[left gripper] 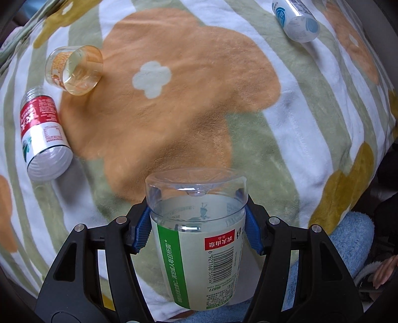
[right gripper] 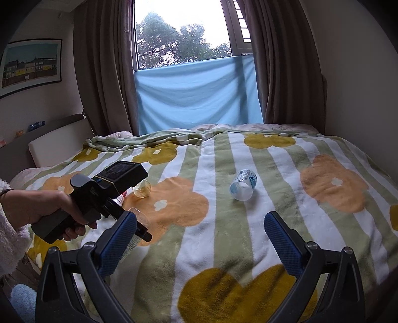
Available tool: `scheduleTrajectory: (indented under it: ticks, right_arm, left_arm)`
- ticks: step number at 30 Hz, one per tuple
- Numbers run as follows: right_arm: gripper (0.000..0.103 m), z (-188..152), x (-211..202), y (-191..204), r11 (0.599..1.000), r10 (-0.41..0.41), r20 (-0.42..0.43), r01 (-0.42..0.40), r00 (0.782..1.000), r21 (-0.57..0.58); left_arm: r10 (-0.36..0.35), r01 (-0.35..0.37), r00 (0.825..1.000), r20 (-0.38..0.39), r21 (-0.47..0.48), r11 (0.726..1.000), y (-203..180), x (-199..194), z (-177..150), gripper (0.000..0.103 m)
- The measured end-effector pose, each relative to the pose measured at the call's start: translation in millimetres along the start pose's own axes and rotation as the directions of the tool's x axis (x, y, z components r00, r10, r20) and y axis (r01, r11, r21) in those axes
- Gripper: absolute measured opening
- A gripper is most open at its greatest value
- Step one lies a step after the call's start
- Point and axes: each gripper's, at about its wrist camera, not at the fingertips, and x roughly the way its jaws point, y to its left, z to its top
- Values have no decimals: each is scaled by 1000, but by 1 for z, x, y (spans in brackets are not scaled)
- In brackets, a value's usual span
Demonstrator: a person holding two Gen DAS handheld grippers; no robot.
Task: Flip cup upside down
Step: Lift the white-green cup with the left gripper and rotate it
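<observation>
My left gripper (left gripper: pixel 197 218) is shut on a clear plastic cup with a green label (left gripper: pixel 199 238), held above the bed with its closed base up and away from the camera. The blue pads (left gripper: pixel 143 233) press its sides. In the right wrist view the left gripper's body (right gripper: pixel 109 188) is held in a hand at the left, and the cup (right gripper: pixel 139 218) shows only partly behind my finger. My right gripper (right gripper: pixel 201 238) is open and empty above the blanket. A cup with a blue label (right gripper: pixel 243 185) lies on its side ahead of it.
A striped flower-pattern blanket (left gripper: pixel 199 99) covers the bed. An orange-label cup (left gripper: pixel 74 70) and a red-label cup (left gripper: pixel 43 134) lie on their sides at the left; the blue-label cup (left gripper: pixel 297 20) lies at the far right. Curtains and a window (right gripper: pixel 184 34) stand beyond the bed.
</observation>
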Motion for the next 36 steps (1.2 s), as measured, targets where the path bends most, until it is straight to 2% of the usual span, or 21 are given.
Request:
scheduleTrajectory:
  ticks: [2, 4, 6, 10, 16, 20, 22, 25, 27, 29, 32, 36]
  right_arm:
    - [103, -2, -6, 2, 1000, -3, 0, 3, 1000, -5]
    - [103, -3, -12, 2, 1000, -3, 3, 3, 1000, -8]
    - [103, -2, -17, 2, 1000, 3, 4, -3, 1000, -4]
    - [103, 1, -26, 4, 1000, 2, 15, -1, 1000, -5]
    - [103, 11, -33, 11, 1000, 13, 14, -13, 1000, -16]
    - [103, 20, -31, 17, 999, 36, -8, -37, 999, -11]
    - [103, 25, -26, 20, 998, 67, -29, -67, 997, 5]
    - [103, 36, -15, 28, 993, 120, -76, -119, 990, 16]
    - [103, 40, -1, 34, 987, 159, -125, -157, 979, 31]
    - [103, 41, 14, 38, 984, 180, -170, -174, 969, 47]
    - [103, 40, 40, 42, 975, 217, -243, -200, 945, 95]
    - [102, 32, 76, 44, 957, 273, -348, -217, 897, 191]
  left_arm:
    - [-12, 12, 1000, 0, -12, 1000, 1, 4, -5, 66]
    - [-10, 10, 1000, 18, -15, 1000, 0, 4, -11, 91]
    - [-2, 4, 998, 60, -27, 1000, 1, -2, -16, 97]
    - [-12, 21, 990, 142, -64, 998, 12, -28, -28, 97]
    - [1, 22, 966, 260, -86, 996, 21, -80, -52, 97]
    - [35, -3, 939, 341, -94, 996, 24, -109, -76, 97]
    - [64, -25, 921, 385, -105, 994, 23, -118, -91, 97]
    - [72, -26, 893, 445, -108, 994, 22, -135, -118, 103]
    - [78, -31, 873, 482, -106, 994, 20, -142, -135, 103]
    - [81, -32, 860, 504, -105, 994, 18, -145, -150, 103]
    - [82, -29, 857, 509, -110, 993, 19, -139, -168, 103]
    - [83, -26, 853, 515, -117, 993, 23, -122, -185, 103]
